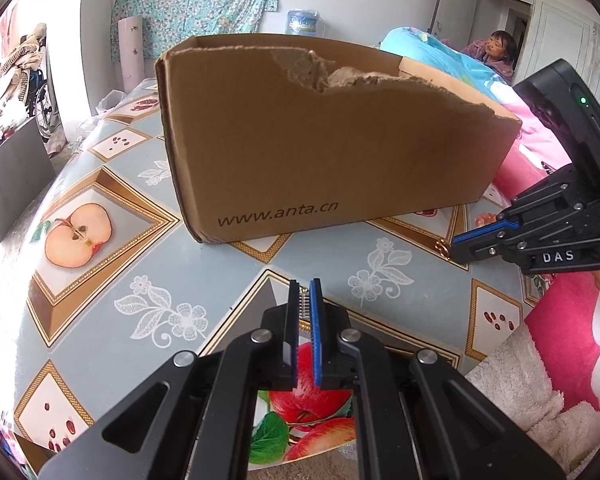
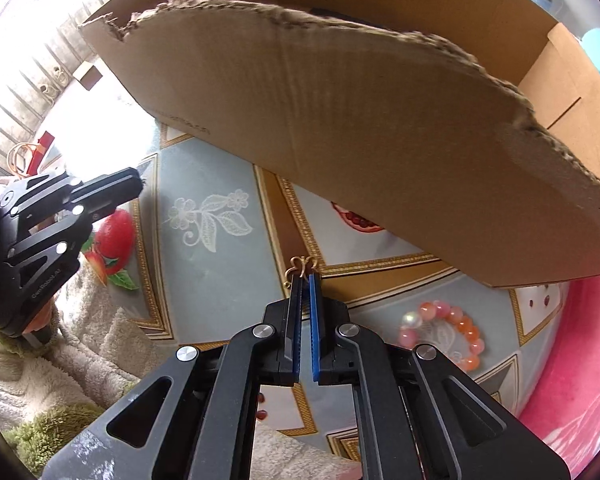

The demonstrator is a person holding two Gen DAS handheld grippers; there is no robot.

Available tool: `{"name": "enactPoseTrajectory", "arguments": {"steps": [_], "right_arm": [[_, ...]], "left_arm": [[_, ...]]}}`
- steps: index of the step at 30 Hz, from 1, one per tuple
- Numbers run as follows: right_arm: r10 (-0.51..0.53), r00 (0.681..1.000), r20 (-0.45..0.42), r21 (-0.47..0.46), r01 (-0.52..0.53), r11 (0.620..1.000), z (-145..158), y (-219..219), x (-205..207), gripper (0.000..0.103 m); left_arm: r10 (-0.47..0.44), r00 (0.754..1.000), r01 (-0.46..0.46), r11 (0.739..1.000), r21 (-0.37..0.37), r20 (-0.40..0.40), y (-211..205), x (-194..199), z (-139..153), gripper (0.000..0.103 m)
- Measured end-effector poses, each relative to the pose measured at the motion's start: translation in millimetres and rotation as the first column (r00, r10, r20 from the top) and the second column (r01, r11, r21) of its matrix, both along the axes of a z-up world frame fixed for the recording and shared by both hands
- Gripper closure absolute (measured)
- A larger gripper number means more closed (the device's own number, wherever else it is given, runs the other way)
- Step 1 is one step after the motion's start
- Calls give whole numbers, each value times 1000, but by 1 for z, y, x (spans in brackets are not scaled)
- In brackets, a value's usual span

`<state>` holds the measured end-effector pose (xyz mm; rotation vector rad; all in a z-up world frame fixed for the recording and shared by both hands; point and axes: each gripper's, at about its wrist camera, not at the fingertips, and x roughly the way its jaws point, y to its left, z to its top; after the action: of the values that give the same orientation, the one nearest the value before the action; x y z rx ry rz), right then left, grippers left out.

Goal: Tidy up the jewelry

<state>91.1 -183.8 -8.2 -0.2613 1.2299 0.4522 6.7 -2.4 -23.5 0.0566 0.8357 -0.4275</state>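
Your right gripper [image 2: 306,278] pinches a little gold earring [image 2: 302,265]. Only that view shows the pink bead bracelet [image 2: 446,334]. Your left gripper [image 1: 305,286] is closed, empty.

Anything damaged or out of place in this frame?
Yes: the cardboard box has a ragged, torn top edge on its near wall, dipping in the middle. A beaded bracelet lies loose on the tablecloth beside it, outside the box.

Bright daylight, fisheye views
Glare blows out the left edges; rims curve and darken; the cardboard box [image 2: 380,128] is slightly soft.
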Motion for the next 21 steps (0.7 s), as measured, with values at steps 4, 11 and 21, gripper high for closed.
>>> {"name": "enactPoseTrajectory", "arguments": {"steps": [4,11,21], "right_arm": [[14,1000,25,-1,-14,1000,3,1,-5,98],[24,998,65,-9,-24,1000,15,-5,-4,75],[224,972,69,-96,-217,972,2,12,-12,75]], "left_arm": [[5,1000,-5,1000,-2,5,2,1,-2,98],[2,1000,-2,1000,6,14,1,0,-2,98],[-3,1000,2,1000,23,18,-1,-2,-2,98]]}}
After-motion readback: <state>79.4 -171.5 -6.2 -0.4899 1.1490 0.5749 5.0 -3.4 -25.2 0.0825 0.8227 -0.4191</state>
